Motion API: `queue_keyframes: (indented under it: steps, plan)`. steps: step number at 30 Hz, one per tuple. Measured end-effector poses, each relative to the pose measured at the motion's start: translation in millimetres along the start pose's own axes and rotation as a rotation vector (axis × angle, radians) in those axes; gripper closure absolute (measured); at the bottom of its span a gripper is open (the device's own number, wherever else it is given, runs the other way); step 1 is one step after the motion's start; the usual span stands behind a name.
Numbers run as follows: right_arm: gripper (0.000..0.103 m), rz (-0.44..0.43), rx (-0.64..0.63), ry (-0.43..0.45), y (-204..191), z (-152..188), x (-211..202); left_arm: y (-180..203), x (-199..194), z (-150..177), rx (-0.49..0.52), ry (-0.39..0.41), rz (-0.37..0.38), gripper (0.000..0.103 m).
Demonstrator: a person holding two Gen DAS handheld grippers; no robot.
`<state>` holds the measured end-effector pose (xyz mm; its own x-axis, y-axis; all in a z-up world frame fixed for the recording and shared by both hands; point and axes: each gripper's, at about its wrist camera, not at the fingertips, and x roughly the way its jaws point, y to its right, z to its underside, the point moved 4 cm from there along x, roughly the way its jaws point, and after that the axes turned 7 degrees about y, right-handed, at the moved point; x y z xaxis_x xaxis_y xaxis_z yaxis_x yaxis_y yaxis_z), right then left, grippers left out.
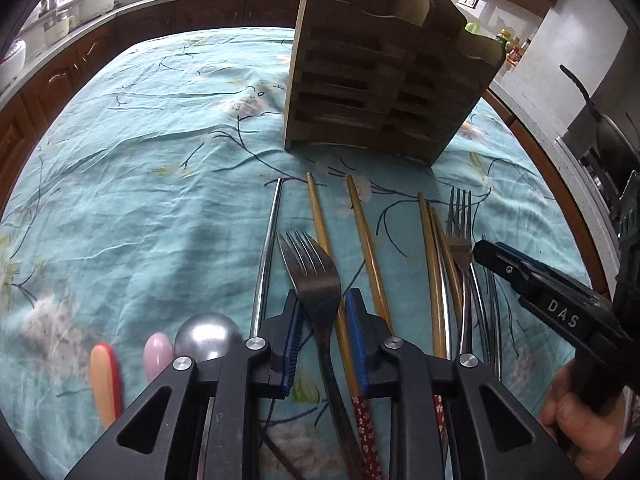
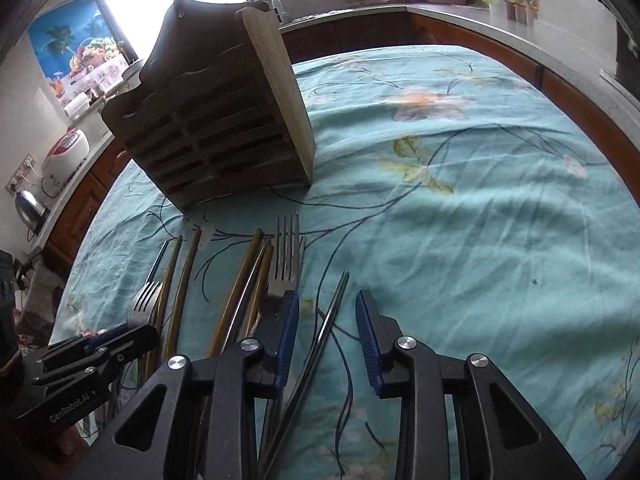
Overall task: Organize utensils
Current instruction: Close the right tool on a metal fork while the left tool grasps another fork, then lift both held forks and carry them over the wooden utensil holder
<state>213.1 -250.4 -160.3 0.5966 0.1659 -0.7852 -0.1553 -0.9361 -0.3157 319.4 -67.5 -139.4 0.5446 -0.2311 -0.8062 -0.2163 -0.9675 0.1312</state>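
I see the wooden rack [image 1: 380, 80] at twelve o'clock on the teal tablecloth [image 1: 140, 160], kitchen counters around. My left gripper [image 1: 322, 320] brackets the fork [image 1: 312, 272], jaws narrow, not visibly clamped; I'd squeeze squarely on its neck. My right gripper [image 2: 328, 320] gapes wide over steel chopsticks [image 2: 320, 344].

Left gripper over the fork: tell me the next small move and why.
Probably close the left gripper on the fork. Its jaws stand open on either side of the fork's neck, and the fork appears to lie on the tablecloth, ungripped, with the wooden holder waiting beyond.
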Motion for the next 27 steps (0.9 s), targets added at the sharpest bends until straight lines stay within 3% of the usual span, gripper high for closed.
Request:
queue_keyframes:
  steps: [1,3,6,15,18,20,27]
  plan:
    - [0.074,0.004,-0.006,0.001,-1.2,-0.9,1.2,0.0,2.1,1.8,-0.008,0.002,0.015,0.087]
    - [0.091,0.009,-0.016,0.002,-2.3,-1.4,3.4,-3.9,-3.9,7.8,-0.031,0.0,0.059,0.092]
    - [0.097,-0.024,0.022,-0.003,1.7,-1.6,4.5,-4.2,-11.9,14.7,-0.043,0.006,0.078,0.096]
    - [0.098,-0.057,0.054,0.018,5.3,-0.2,-7.8,-4.1,-12.7,12.2,-0.084,-0.025,0.14,0.092]
    - [0.098,-0.065,0.052,0.027,2.7,-0.7,-12.9,-2.0,-8.9,9.7,-0.087,-0.021,0.15,0.094]
    - [0.098,-0.07,0.049,0.034,-0.4,-1.3,-17.8,-1.0,-12.8,8.3,-0.088,-0.007,0.158,0.1]
    - [0.099,-0.1,0.036,0.085,-10.6,-6.9,-45.7,1.2,-53.6,10.1,-0.086,0.094,0.19,0.101]
